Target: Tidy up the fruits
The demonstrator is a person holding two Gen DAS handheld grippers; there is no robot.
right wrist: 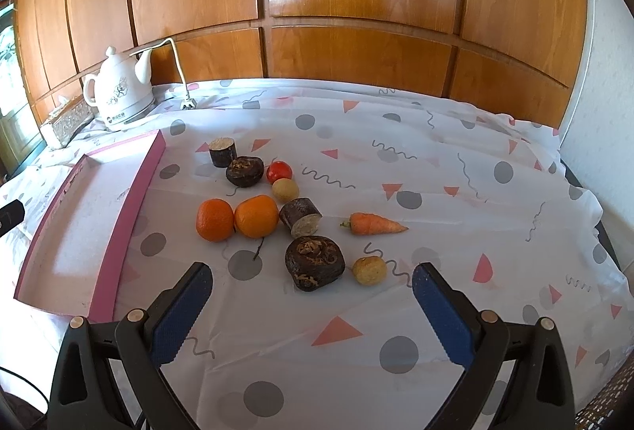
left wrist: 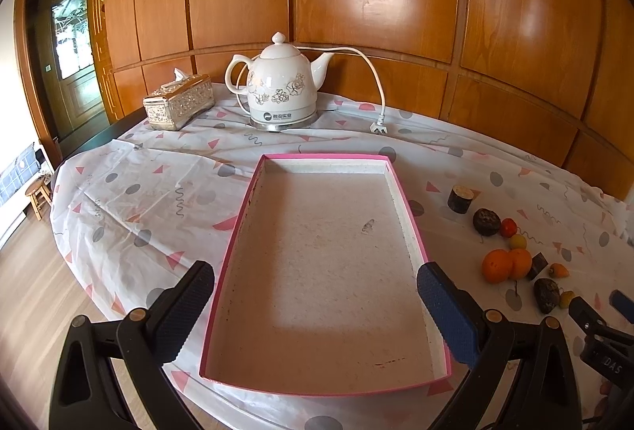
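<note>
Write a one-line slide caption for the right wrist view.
Open right gripper hovers over scattered produce, two oranges and a carrot among them, beside an empty pink tray.

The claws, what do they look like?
Each claw, left and right, is black plastic with two angled arms, round brass-coloured bolts and bumpy dark blue pads. No hands or sleeves show.

Pink tray [left wrist: 253, 188], orange oranges [right wrist: 255, 216]
</note>
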